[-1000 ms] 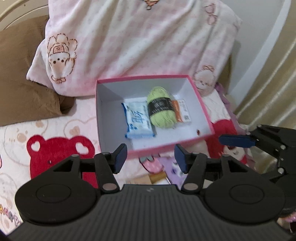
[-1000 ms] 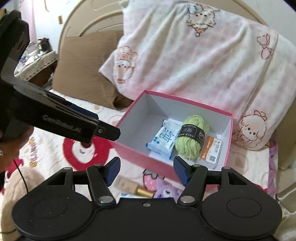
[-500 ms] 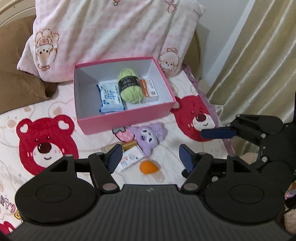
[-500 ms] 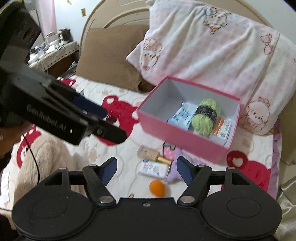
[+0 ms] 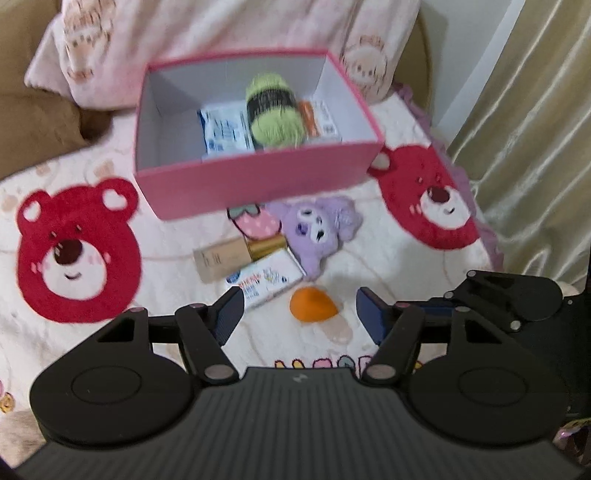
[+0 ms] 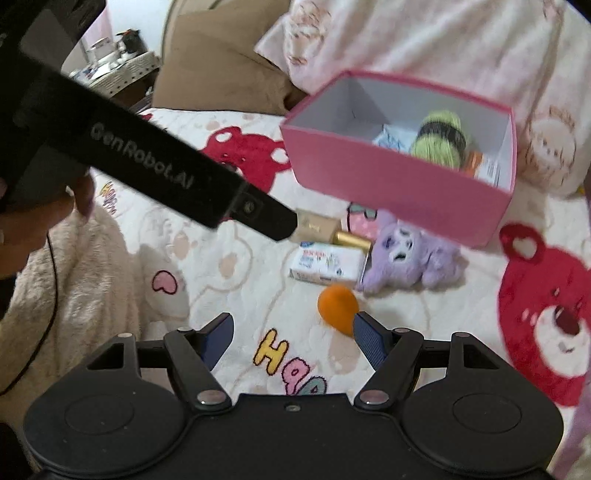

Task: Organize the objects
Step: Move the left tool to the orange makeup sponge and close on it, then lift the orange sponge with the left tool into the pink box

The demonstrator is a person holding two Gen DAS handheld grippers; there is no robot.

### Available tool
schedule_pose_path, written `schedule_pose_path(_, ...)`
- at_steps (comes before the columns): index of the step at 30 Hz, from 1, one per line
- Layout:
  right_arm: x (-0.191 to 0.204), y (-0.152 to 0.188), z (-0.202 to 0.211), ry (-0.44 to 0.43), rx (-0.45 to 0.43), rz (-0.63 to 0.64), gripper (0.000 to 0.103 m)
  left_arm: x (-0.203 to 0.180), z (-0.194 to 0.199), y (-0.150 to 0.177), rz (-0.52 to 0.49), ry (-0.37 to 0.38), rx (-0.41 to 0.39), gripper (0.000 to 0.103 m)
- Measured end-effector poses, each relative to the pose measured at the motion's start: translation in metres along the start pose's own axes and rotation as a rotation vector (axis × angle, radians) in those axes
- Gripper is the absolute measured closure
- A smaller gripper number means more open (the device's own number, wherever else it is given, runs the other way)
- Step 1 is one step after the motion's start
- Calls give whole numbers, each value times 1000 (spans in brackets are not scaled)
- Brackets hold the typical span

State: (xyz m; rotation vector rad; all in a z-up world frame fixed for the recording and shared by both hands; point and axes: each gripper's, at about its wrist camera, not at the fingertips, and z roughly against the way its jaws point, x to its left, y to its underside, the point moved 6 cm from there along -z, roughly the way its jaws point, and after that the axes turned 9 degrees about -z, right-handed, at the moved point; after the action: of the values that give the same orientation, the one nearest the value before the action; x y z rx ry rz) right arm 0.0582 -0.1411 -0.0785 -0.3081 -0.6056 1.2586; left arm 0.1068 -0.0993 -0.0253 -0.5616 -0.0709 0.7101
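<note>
The left gripper (image 5: 297, 306) hangs with its jaws apart and nothing between the pads, having just closed a little after opening; the right gripper (image 6: 291, 332) has just been opening and also stands apart and empty, its right fingertip (image 6: 365, 332) just in front of the orange egg-shaped sponge (image 6: 338, 304), though whether they touch I cannot tell. Just beyond both grippers four loose things lie in a cluster on the bear-print blanket (image 5: 74, 332): the one orange sponge, one white carton (image 5: 267, 278) with coloured print (blurred, not readable), one beige tube with a gold cap (image 5: 236, 254) touching the carton's far side, and one purple plush toy (image 5: 317, 229) to the right. Farther off stands one pink box (image 5: 258, 181), open, holding three things side by side: a blue-and-white packet (image 5: 225, 127) at left, a green yarn ball (image 5: 275, 110) with a black band in the middle, and an orange-and-white packet (image 5: 319, 118) at right. From the right wrist view, the side of the left gripper reads "GenRobot.AI". The blanket shows letters "H" and "H O P" near the grippers. Behind the box lean one pink pillow (image 5: 221, 29) and one brown cushion (image 5: 33, 107).
</note>
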Motion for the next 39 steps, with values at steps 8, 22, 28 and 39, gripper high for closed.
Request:
schedule_pose_path(8, -20, 5, -55, 27, 62, -93, 27, 10, -59, 9, 62, 30, 43, 38)
schedule_pose_path(22, -39, 18, -104, 170, 10, -66, 46, 14, -127, 34, 180, 125, 99, 52)
schedule_pose_path(28, -34, 22, -102, 159, -2, -41, 64, 9, -129, 32, 178, 168, 69, 68)
schedule_pose_path(39, -24, 25, -74, 149, -47, -49, 64, -3, -97, 33, 103, 167, -1, 70)
